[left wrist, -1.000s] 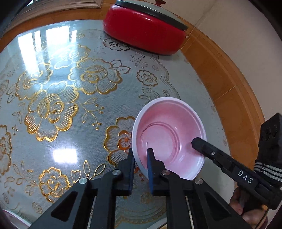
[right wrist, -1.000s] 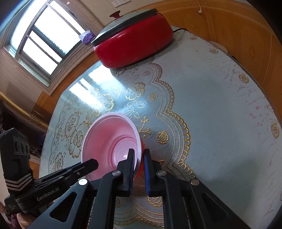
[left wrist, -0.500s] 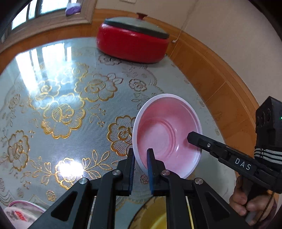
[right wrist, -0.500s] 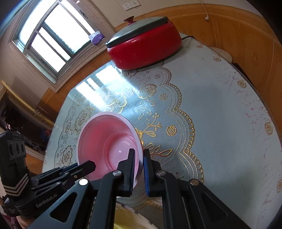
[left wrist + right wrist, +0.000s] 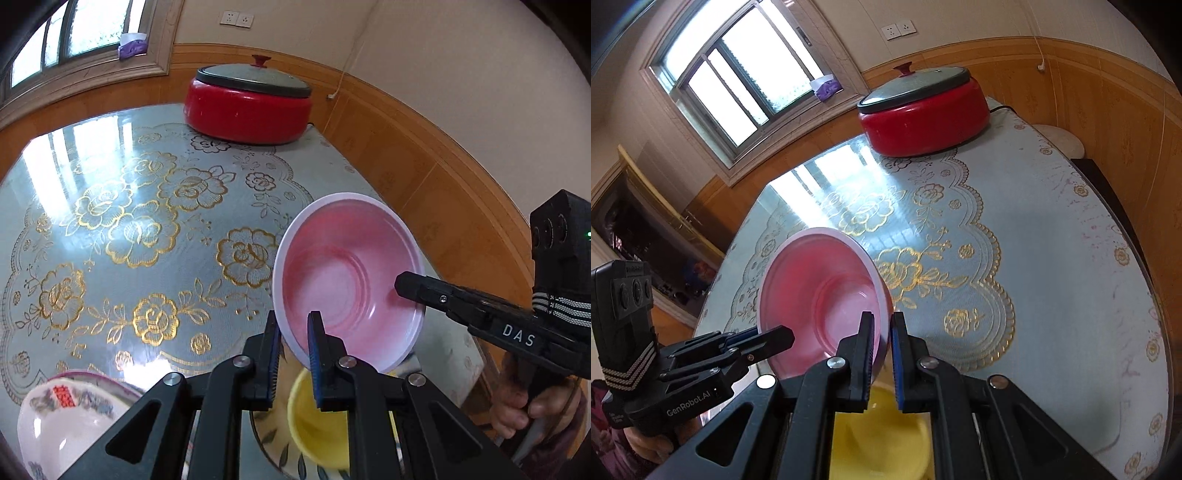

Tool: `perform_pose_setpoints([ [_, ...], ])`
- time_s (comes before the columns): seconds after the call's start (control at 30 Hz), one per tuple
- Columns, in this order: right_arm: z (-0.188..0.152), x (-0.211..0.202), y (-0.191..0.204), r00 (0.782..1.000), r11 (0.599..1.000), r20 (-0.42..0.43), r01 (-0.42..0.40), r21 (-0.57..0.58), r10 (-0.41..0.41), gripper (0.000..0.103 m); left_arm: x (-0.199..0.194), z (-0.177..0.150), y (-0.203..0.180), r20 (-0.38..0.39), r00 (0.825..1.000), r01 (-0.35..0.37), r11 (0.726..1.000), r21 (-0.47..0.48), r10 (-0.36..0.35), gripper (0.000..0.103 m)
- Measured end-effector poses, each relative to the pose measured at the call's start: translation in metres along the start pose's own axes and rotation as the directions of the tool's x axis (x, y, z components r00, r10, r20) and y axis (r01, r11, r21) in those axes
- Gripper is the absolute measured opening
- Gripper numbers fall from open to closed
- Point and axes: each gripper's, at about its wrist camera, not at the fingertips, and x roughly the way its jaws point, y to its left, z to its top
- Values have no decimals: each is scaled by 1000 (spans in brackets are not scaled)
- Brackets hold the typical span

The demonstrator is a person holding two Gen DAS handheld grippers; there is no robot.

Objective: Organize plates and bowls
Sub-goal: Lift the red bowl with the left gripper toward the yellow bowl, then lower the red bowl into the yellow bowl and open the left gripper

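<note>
Pink bowl (image 5: 347,280) held in air above table (image 5: 110,206), rim clamped on opposite sides by left gripper (image 5: 293,354) and right gripper (image 5: 882,354); both jaws closed on rim. Bowl is tilted, not yet set down. Yellow bowl (image 5: 317,424) seen directly below, on patterned plate (image 5: 269,443): stacking judged as next step. White decorated bowl (image 5: 66,417) is left apart, unsorted. Pink bowl: smooth, glossy, round, with stepped rings inside. Table cover: shiny, with gold flower print.
</note>
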Motion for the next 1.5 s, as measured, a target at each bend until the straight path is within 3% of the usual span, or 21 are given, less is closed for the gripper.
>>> perform_pose_setpoints([
  [0.07,-10,-7,3,1000,1000,-8,-2,-4,2,8,-5,-10,-1,-8,1000,-19,1000,-6,19,13],
  [0.5,-66,-24,4,997,998,-69,36,47,-33,9,-13,-64,-16,-95,995,38,999,25,-36,13],
  [0.67,-79,-22,0,995,996,-91,40,75,-33,10,-11,-75,-19,-114,993,28,999,33,-24,13],
  [1.5,-91,-3,-13,987,988,-141,99,122,-81,16,9,-77,-12,-137,991,7,999,33,-3,14],
])
